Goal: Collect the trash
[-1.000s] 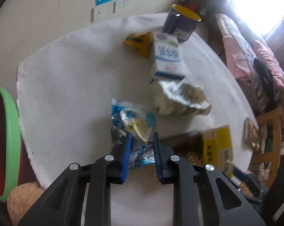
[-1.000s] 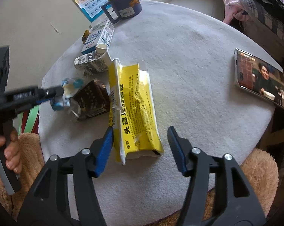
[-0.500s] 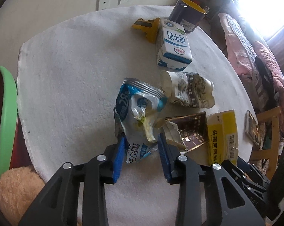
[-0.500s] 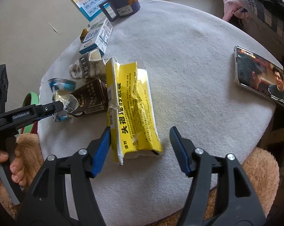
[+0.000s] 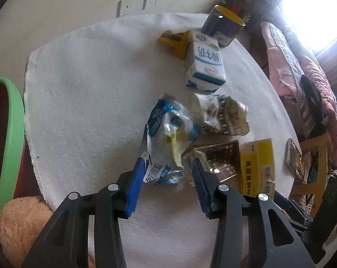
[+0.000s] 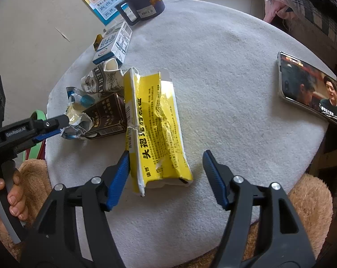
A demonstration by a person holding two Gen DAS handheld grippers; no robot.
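Note:
A crumpled blue and white wrapper (image 5: 166, 143) lies on the round white table (image 5: 90, 102). My left gripper (image 5: 167, 178) is open, its jaws on either side of the wrapper's near end; it also shows in the right wrist view (image 6: 54, 126). Beside the wrapper lie a brown carton (image 5: 222, 158), a crushed paper cup (image 5: 222, 116), a milk carton (image 5: 205, 64) and a flattened yellow box (image 6: 155, 129). My right gripper (image 6: 166, 176) is open, straddling the near end of the yellow box.
A green-rimmed bin (image 5: 7, 138) stands left of the table. A dark mug (image 6: 143, 4) and a small yellow item (image 5: 175, 41) sit at the far edge. A phone (image 6: 311, 91) lies at the right. A tan plush surface (image 6: 309, 203) lies below the table.
My left gripper has opened and let go of the blue and white wrapper, which now lies on the table between the jaws. My right gripper has barely moved.

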